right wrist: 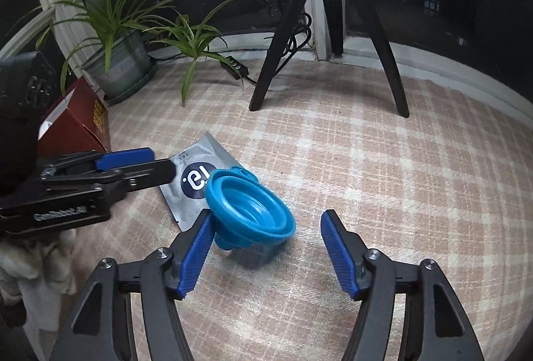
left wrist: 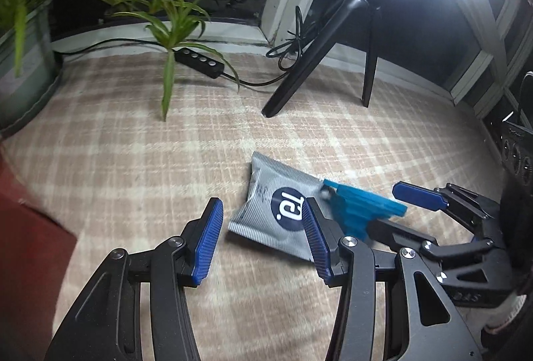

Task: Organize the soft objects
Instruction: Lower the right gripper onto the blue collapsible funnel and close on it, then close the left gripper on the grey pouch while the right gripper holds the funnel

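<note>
Down at the centre of the right wrist view, the blue collapsible funnel (right wrist: pixel 250 207) lies tilted on the plaid cloth (right wrist: pixel 383 181), its lower edge just beside the left blue pad of the right gripper (right wrist: pixel 266 251). Those jaws stand wide apart and press on nothing. Behind the funnel, partly under it, lies the grey sachet (right wrist: pixel 186 181) with a dark round logo. At middle left of that frame the left gripper (left wrist: pixel 260 239) reaches in over the sachet; in its own view its jaws are open and empty, with the sachet's lower corner behind the right pad. A red box (right wrist: pixel 80 124) sits at left, a potted plant (right wrist: pixel 116 28) at upper left, and a black tripod (right wrist: pixel 333 28) at top centre.
</note>
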Demonstrator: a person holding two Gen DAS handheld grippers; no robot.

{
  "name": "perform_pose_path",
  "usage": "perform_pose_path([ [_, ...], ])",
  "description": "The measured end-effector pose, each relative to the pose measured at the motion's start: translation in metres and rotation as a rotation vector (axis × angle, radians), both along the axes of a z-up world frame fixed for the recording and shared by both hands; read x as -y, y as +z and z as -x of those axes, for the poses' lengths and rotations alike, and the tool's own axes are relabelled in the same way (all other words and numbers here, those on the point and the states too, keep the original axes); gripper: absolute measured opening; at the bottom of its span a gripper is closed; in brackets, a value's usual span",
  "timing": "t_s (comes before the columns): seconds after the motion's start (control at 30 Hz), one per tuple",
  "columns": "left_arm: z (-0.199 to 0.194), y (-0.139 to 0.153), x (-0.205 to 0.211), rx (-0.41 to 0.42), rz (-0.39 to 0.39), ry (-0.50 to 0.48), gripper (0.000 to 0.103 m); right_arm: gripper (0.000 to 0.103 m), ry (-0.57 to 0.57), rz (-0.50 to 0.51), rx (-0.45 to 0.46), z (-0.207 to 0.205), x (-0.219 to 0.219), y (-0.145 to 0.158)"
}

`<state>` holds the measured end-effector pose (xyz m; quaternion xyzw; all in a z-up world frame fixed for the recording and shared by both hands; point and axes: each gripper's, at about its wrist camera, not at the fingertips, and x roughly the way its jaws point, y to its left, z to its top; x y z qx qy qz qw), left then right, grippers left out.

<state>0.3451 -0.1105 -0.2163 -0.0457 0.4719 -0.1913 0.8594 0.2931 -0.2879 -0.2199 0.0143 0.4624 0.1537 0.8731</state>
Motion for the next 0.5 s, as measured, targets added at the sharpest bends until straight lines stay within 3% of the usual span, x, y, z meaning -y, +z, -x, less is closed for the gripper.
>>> perform_pose_path([
  [0.5,-0.005,-0.014,0.012,0.014,-0.02,-0.032,0.048,0.065,-0.097,-0.173,-0.065,-0.004,0.007,-0.008],
])
